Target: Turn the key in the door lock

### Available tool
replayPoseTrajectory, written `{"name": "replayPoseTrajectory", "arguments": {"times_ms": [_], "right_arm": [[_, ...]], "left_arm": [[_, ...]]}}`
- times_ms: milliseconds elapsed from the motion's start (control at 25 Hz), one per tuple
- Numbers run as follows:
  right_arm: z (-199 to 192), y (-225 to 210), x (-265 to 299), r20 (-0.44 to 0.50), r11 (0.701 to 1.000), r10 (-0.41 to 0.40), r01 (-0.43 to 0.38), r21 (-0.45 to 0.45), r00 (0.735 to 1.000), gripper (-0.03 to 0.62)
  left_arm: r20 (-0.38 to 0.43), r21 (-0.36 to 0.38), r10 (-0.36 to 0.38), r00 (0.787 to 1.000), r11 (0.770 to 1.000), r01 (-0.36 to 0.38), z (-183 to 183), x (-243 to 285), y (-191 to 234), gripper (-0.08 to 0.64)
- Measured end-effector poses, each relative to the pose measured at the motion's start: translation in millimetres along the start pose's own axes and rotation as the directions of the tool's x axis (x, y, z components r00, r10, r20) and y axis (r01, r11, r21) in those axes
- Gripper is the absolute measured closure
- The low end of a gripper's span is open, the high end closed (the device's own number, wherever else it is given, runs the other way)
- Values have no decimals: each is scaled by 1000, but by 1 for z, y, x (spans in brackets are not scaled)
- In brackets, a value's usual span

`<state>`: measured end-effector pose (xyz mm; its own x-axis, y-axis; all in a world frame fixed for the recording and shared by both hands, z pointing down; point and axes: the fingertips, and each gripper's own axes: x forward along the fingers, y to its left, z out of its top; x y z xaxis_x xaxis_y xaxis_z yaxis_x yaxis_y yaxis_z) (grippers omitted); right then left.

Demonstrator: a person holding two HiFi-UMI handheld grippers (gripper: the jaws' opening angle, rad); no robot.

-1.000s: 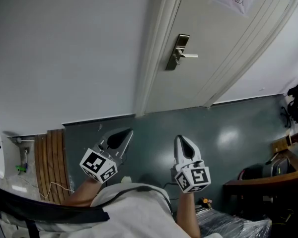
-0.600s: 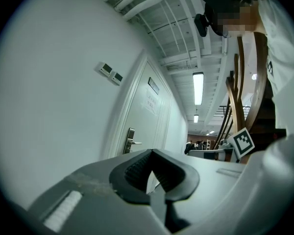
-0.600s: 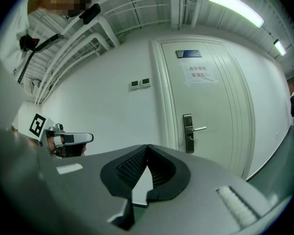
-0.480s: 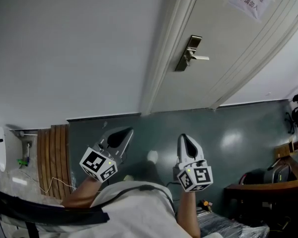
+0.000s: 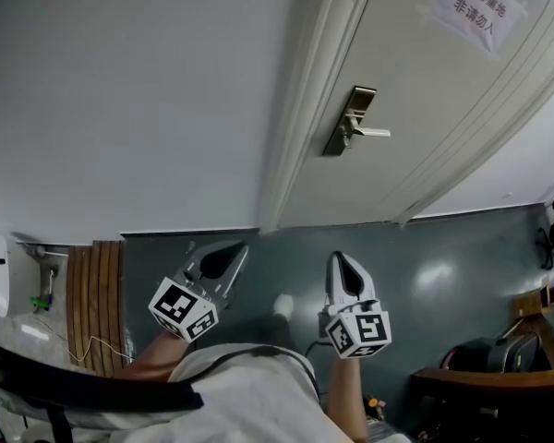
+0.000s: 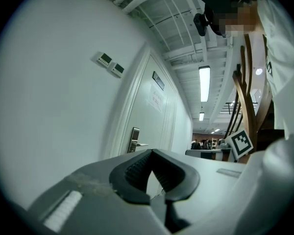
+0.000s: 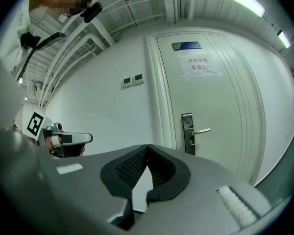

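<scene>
Both tongs are pinched shut and empty: left gripper (image 5: 238, 246), right gripper (image 5: 336, 258). The door lock (image 5: 351, 118) sits well ahead of them, nearer the right one. The door notice (image 5: 478, 0) reads 库房重地 非请勿入. Only the gripper views catch the wall switches (image 7: 132, 80).

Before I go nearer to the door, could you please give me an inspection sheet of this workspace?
Surface: glossy grey-green floor.
Job's things: white panelled door; silver lock plate with lever handle; no key can be made out.
Clutter: brown slatted wooden board at left; dark bag at right.
Grippers: left gripper and right gripper, jaws shut, nothing between them, away from the lock.
Cables: thin white cable beside the board.
Surroundings: plain white wall; white paper notice on the door.
</scene>
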<state>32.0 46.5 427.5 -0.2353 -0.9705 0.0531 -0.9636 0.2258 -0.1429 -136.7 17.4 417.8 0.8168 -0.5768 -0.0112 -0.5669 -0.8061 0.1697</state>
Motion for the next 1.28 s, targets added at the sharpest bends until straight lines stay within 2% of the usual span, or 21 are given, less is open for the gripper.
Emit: {"name": "replayPoseTrajectory", "arguments": {"times_ms": [280,800,1280], "right_arm": [[14,-67,55,-22,999,39,-39,6,999,584],[26,-186,139,-72,993,115,-115,8,991,583],[11,-220,189,-111,983,181,-176,56,977,583]], "left_arm": [[4,11,17,1000,1000,-17,17,85,13,555],[-18,8,92,996,996,-91,18,216,36,554],[-49,-5,121,991,993,-121,7,269,51,554]]}}
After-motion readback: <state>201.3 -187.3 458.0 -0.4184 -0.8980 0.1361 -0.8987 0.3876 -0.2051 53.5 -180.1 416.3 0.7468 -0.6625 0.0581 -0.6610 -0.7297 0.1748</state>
